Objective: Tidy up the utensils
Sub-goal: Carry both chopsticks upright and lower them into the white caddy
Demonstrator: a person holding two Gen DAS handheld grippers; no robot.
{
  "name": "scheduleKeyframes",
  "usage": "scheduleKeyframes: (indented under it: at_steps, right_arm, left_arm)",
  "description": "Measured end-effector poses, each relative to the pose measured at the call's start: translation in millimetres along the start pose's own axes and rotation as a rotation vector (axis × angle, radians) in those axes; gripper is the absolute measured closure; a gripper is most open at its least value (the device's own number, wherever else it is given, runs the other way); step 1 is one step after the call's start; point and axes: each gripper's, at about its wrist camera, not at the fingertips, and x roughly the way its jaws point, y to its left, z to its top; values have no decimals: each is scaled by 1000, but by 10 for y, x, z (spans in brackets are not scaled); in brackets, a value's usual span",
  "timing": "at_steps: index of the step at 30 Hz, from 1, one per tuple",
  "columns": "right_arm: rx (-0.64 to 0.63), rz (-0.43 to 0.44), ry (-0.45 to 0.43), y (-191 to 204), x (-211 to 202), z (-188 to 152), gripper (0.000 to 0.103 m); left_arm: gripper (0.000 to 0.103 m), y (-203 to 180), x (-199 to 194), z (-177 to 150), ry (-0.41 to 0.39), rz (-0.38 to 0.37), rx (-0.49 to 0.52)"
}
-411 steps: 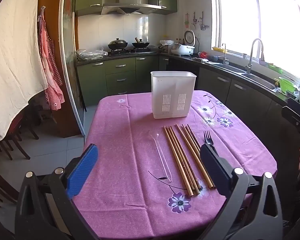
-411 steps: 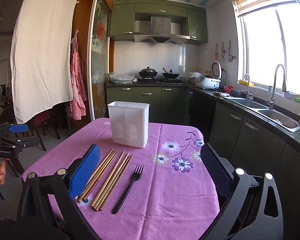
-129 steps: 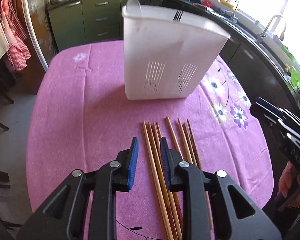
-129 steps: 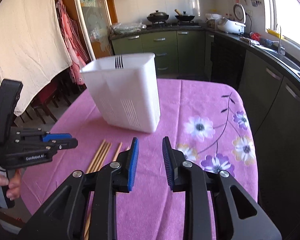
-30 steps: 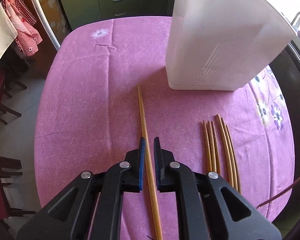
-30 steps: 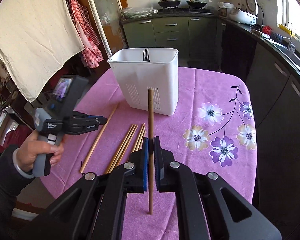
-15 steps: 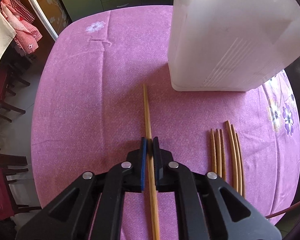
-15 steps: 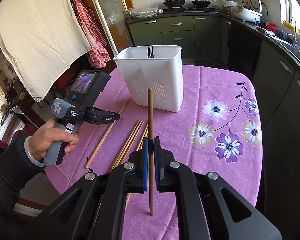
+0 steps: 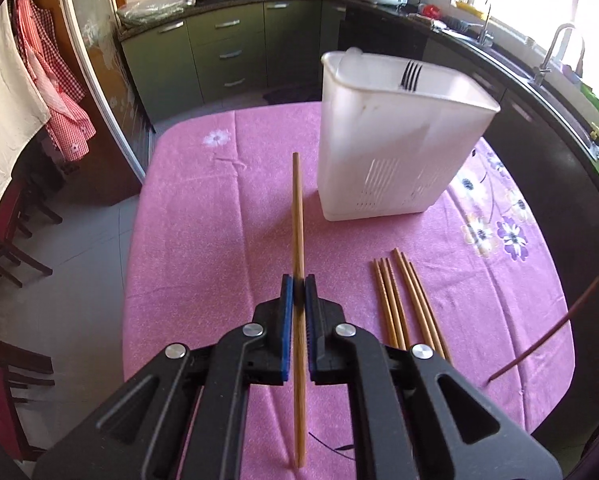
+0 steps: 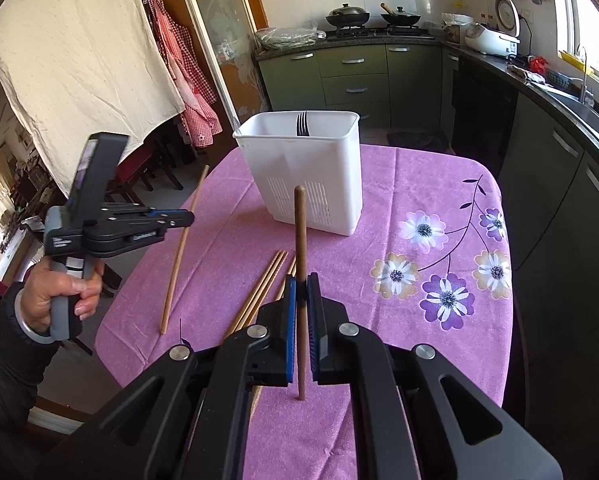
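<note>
In the left wrist view my left gripper [image 9: 298, 292] is shut on a light wooden chopstick [image 9: 297, 208], held off the pink table and pointing ahead. The white utensil holder [image 9: 395, 148] stands beyond it to the right, with a black fork [image 9: 410, 74] inside. Several chopsticks [image 9: 407, 300] lie on the cloth at the right. My right gripper [image 10: 301, 292] is shut on a dark brown chopstick [image 10: 300, 232], which stands nearly upright in front of the holder [image 10: 311, 176]. In the right wrist view the left gripper [image 10: 187, 216] holds its chopstick [image 10: 181, 256] slanted above the table's left edge.
The pink flowered tablecloth [image 9: 203, 240] covers a rounded table. Chairs [image 9: 15, 248] stand close at the left. Green kitchen cabinets [image 10: 355, 76] and a counter with a sink [image 9: 555, 64] run behind and along the right. A person's hand [image 10: 65, 292] grips the left tool.
My left gripper has closed on the light chopstick and lifted it off the cloth, so the holder's open top now shows. The right gripper keeps its dark chopstick almost still.
</note>
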Motion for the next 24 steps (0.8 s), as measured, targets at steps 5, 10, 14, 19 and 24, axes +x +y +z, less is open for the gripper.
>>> scheduleKeyframes:
  at_steps: [5,10,14,19,24]
  right_arm:
    - [-10,-4,-3,30,-42,-25,97]
    - [-17,-9,-8,51,-80,-54,97]
    - [-24,-10,-6,81,-95,-57,97]
    - [-33,-9,-4,111,-90,-53,97]
    - [-35,-5,-3,123,-74,-23,97]
  left_arm:
    - [97,-29,-432,-163,-86,8,34]
    - [97,-42,-642,-308,-132,6,51]
    - [97,-19,-723,-374,-144,-6,49]
    - [97,-18,-766,-400,-146,-16,57]
    - [97,-32,-793,-402,-149,-31,59]
